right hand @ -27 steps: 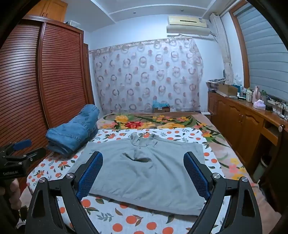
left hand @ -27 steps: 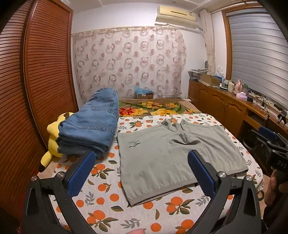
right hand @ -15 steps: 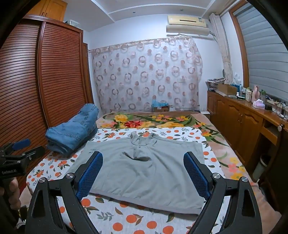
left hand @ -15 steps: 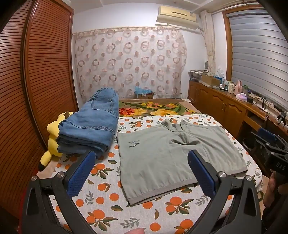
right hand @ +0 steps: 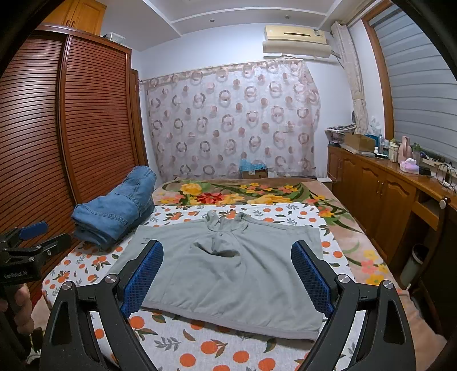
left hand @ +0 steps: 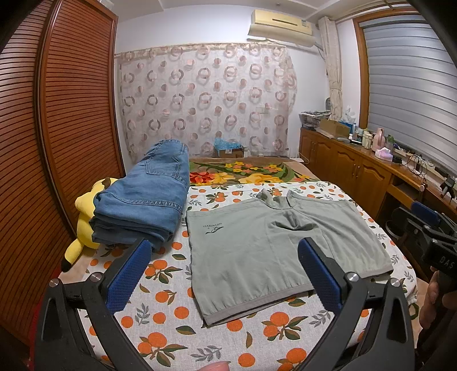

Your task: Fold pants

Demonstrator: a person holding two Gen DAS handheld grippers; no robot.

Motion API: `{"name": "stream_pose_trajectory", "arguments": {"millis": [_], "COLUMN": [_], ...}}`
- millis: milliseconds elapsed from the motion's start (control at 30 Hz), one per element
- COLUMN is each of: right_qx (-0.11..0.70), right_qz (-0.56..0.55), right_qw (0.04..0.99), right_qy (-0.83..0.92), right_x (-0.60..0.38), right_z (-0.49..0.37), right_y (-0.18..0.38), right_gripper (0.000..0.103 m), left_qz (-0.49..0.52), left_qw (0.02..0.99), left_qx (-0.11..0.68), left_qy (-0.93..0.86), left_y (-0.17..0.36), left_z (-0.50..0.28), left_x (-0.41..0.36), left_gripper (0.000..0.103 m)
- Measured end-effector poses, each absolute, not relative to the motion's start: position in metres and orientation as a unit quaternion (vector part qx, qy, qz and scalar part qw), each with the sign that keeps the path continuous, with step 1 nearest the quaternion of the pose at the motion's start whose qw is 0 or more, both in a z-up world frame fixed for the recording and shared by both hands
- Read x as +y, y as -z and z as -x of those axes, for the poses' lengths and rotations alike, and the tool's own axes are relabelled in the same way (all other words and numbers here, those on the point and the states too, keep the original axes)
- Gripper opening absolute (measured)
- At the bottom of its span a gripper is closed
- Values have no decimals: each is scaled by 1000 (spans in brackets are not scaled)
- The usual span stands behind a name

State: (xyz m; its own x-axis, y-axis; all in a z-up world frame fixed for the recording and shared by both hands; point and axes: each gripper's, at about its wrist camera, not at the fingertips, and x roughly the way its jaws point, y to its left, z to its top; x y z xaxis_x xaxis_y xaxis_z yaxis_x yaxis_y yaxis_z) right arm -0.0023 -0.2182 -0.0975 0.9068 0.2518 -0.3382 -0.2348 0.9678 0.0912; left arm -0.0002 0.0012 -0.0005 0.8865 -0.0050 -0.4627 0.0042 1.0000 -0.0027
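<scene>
Matt grey cloth shorts (left hand: pixel 274 251); blue denim jeans (left hand: pixel 148 202); glossy wooden wardrobe (left hand: pixel 71 120).

Both views bedward, sharing pants (left hand: pixel 274 251)

Louvred wooden wardrobe (left hand: pixel 57 137), ring-patterned curtain (left hand: pixel 208 97), wall air conditioner (left hand: pixel 281 24), wooden sideboard (right hand: pixel 380 197), window blinds (left hand: pixel 411 94)

My approach over the near bed edge (left hand: pixel 177 328) is clear. Folded jeans (left hand: pixel 145 199) block the left side, beside the wardrobe (left hand: pixel 57 142). Cabinets (right hand: pixel 385 199) line the right; the far blanket (right hand: pixel 242 194) is free.
</scene>
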Motion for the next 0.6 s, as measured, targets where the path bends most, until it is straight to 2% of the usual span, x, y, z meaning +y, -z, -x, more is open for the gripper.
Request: {"name": "stream_pose_trajectory", "arguments": {"millis": [600], "right_qx": [175], "right_qz": [-25], "right_qw": [976], "right_qy": [-124], "right_x": [-219], "right_z": [3], "right_y": [98], "right_gripper": [92], "left_qz": [1], "left_qw": [972], "left_qx": [236], "left_qy": [2], "left_y": [1], "left_z": [0], "left_x": [2], "left_gripper": [103]}}
